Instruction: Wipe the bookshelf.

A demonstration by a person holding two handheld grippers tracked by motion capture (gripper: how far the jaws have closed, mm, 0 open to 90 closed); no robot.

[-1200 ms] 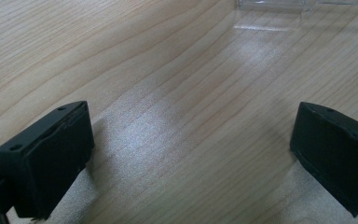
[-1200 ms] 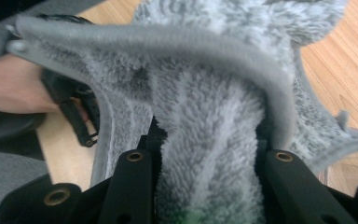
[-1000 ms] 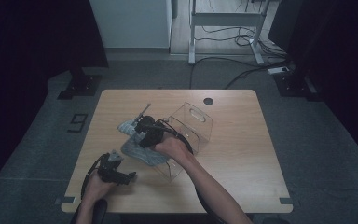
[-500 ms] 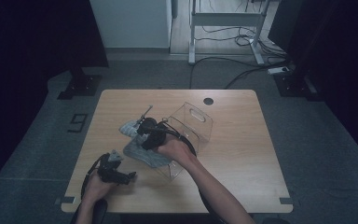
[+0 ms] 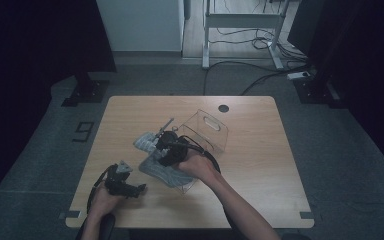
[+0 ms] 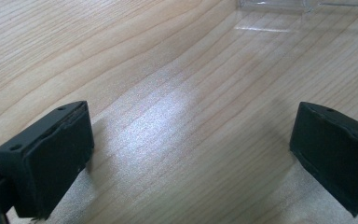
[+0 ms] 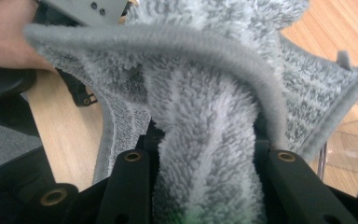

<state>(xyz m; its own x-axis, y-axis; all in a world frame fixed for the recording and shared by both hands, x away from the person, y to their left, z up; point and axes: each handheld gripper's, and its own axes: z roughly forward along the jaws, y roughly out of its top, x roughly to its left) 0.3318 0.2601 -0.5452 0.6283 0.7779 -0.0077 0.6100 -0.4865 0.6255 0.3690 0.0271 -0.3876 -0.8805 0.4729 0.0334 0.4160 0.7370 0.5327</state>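
Towel (image 5: 161, 167), grey and fluffy, sits bunched at table (image 5: 260, 170) centre, partly under the clear plastic bin (image 5: 206, 132) lying tipped at its two o'clock. My right gripper (image 5: 166, 146) has its jaws clamped on a thick fold of it. My left gripper (image 5: 139, 189), at the towel's seven o'clock, gapes wide, holding nothing.
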